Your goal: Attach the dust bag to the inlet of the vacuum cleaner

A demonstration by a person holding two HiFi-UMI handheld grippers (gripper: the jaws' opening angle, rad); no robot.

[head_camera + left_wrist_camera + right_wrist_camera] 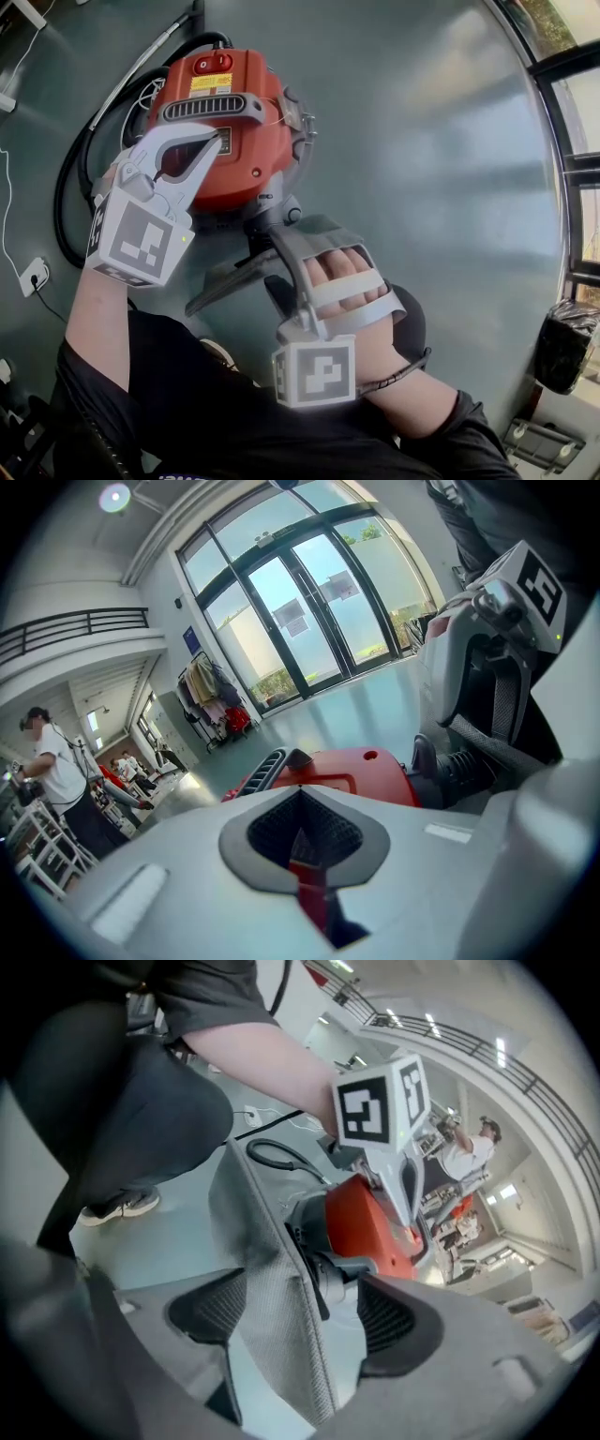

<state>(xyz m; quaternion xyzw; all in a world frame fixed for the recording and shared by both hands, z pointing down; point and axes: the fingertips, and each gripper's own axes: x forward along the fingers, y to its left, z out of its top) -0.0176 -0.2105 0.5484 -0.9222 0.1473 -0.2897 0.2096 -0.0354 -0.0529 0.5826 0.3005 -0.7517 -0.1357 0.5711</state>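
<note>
The left gripper (199, 150), jaws closed together and empty, seems to brace the red domed vacuum cleaner (246, 164) while the right gripper (305, 1314) has its jaws spread wide astride the grey fabric dust bag (281, 1344).

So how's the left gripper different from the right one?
The left gripper has its jaws together; the right gripper has them wide apart, with the grey dust bag between. The left gripper is over the top of the red vacuum cleaner; the right gripper is at its near side. Both carry a marker cube.
</note>
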